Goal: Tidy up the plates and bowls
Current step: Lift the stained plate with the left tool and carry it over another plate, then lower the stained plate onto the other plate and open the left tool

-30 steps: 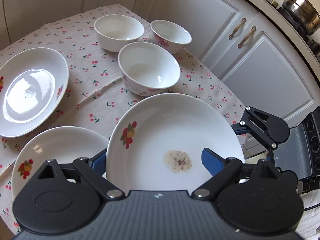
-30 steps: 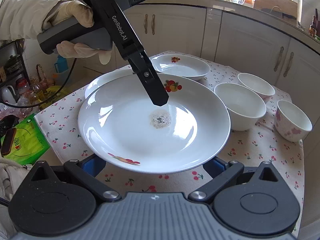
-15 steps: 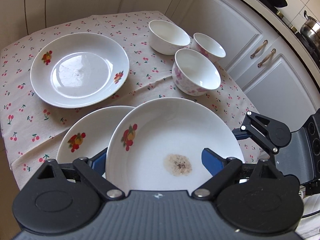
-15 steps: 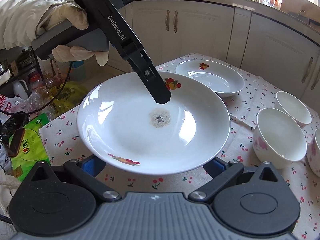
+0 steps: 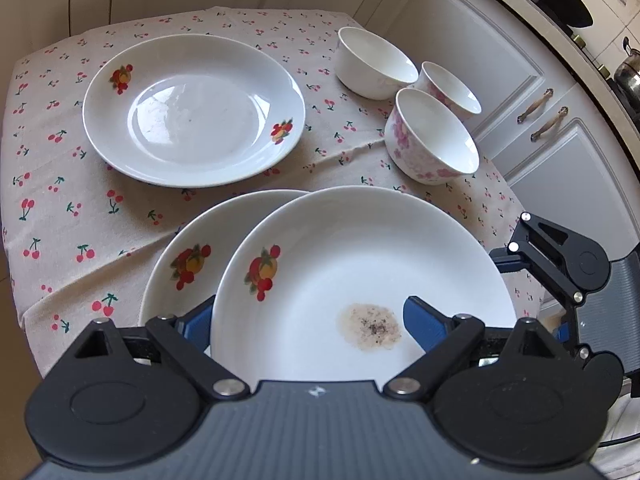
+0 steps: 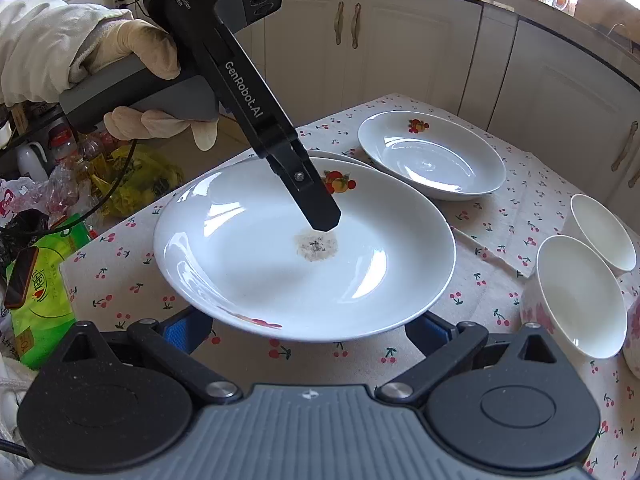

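Ok so here's what I'm looking at: a big white ceramic plate with a fruit print [image 5: 360, 260] is up off the cherry-patterned tablecloth [image 5: 80, 208], with both tools on it. It's got a brownish speckled stain [image 5: 370, 326] in the middle. The left gripper [image 5: 308, 318], held by a gloved hand [image 6: 132, 80], has its jaws really wide and clamped on the plate at an angle, one finger on top near the stain and the other underneath. The right gripper [image 6: 308, 328] is spread wide too, both fingers tucked under the plate's near rim. Their tips are hidden, so I can't tell if the plate rests on them.

The plate hangs partly over a second matching fruit-print plate [image 5: 180, 264] lying on the cloth. A third matching plate [image 5: 192, 108] sits further back, well apart. Off to the side are a plain white bowl [image 5: 372, 64], a pink-flowered bowl [image 5: 436, 140] and a smaller pink-flowered bowl [image 5: 452, 88], clustered close together.
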The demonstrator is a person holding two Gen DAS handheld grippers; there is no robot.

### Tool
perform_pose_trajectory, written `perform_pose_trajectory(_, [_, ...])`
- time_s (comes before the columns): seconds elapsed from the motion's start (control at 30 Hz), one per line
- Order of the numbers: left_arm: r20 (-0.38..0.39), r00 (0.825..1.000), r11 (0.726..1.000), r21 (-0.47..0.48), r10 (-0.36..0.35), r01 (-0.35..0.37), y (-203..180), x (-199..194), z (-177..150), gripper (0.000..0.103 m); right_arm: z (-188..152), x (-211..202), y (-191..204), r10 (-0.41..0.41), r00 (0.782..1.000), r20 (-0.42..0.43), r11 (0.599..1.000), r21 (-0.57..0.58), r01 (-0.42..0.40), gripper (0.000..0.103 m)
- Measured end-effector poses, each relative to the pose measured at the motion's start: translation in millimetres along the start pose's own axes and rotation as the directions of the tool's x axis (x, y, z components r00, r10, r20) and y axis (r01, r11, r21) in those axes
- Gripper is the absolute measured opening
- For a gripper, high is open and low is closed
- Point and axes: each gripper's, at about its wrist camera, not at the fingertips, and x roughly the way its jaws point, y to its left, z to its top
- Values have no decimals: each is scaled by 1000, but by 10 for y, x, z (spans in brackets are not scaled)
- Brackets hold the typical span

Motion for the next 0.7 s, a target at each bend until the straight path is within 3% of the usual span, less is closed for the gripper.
perform_pose_trajectory(0.7, [-34,998,998,36,59,-57,32,51,0,94,51,69,95,-15,1000,-19,1000,5,15,103])
